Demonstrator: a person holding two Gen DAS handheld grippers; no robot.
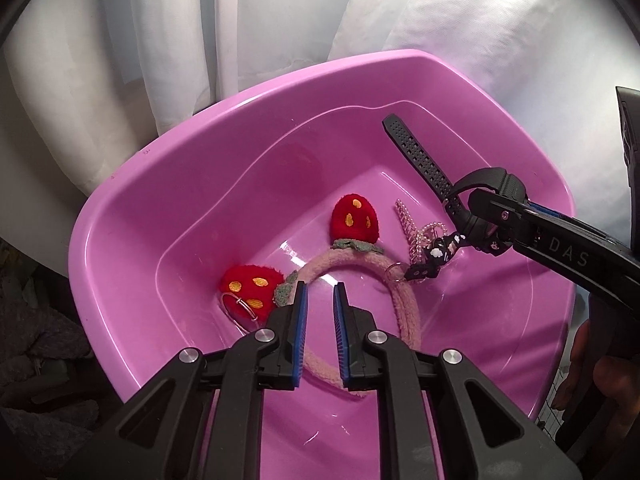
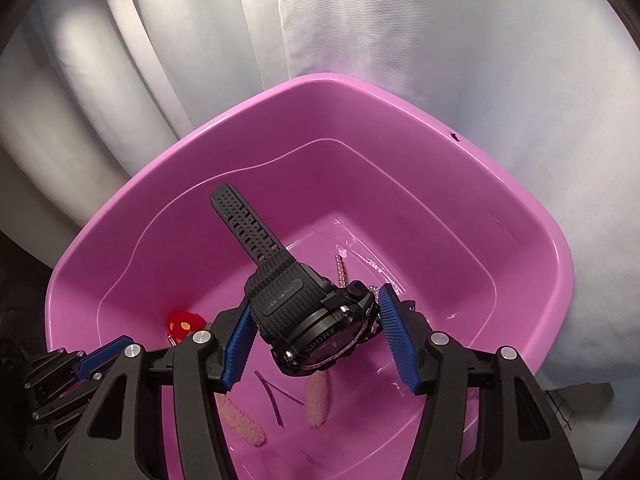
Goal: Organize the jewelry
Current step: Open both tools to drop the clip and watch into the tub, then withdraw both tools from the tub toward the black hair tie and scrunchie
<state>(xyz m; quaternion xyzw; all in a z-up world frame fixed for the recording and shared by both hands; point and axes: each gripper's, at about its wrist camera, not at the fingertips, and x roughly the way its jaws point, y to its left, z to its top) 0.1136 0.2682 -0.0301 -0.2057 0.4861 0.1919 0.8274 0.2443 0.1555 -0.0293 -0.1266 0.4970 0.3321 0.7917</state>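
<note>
Black sport watch (image 2: 316, 320) pinched at its case in right gripper (image 2: 316, 332), strap running forward over pink basin (image 2: 520, 208); left gripper (image 1: 320, 308) nearly closed, empty, just above strawberry headband (image 1: 404, 300).

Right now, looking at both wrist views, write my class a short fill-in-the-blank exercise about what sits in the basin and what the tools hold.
1. The right tool grips a black ____.
2. The basin is coloured ____.
3. The fluffy headband carries two red ____.
4. Between the pads of the left tool there is ____.

Missing words: watch; pink; strawberries; nothing
</note>
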